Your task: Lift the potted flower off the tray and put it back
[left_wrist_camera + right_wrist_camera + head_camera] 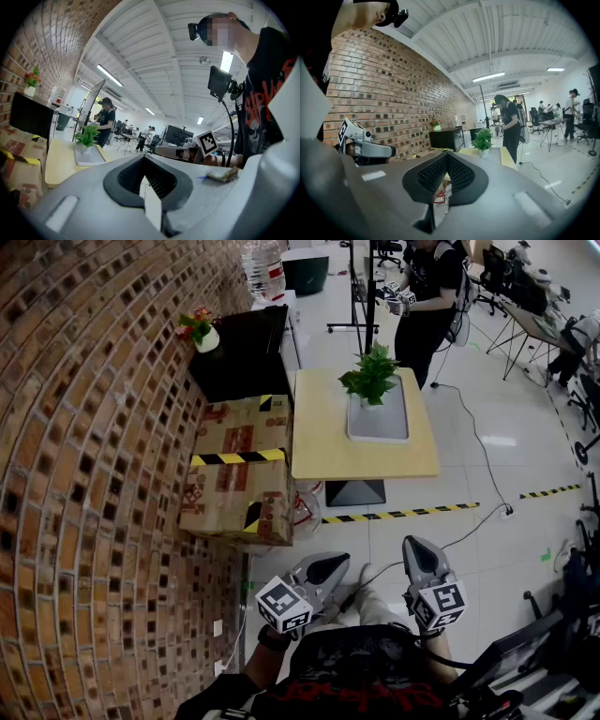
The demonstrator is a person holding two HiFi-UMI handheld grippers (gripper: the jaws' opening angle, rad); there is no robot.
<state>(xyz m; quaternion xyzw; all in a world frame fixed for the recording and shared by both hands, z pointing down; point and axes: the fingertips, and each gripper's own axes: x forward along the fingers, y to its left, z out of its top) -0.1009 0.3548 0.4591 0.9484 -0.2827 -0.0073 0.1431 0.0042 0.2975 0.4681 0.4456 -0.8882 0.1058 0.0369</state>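
Observation:
A green potted plant [372, 376] stands upright at the far end of a grey tray [382, 426] on a light wooden table [319, 442]. Both grippers hover low near my body, well short of the table. My left gripper [326, 568] points toward it with its jaws together and nothing between them. To its right, my right gripper [419, 553] is also shut and empty. The left gripper view shows its closed jaws [144, 161] with the plant [86, 137] and tray [92, 159] far off at the left. From the right gripper [447, 159] the plant [482, 139] appears small and distant.
Cardboard boxes [239, 470] with yellow-black tape stand left of the table against a curved brick wall [84, 474]. Behind them is a black cabinet [242, 352] with a small flower pot [200, 331]. A person [427, 296] stands beyond the table. Striped tape [403, 514] and a cable cross the floor.

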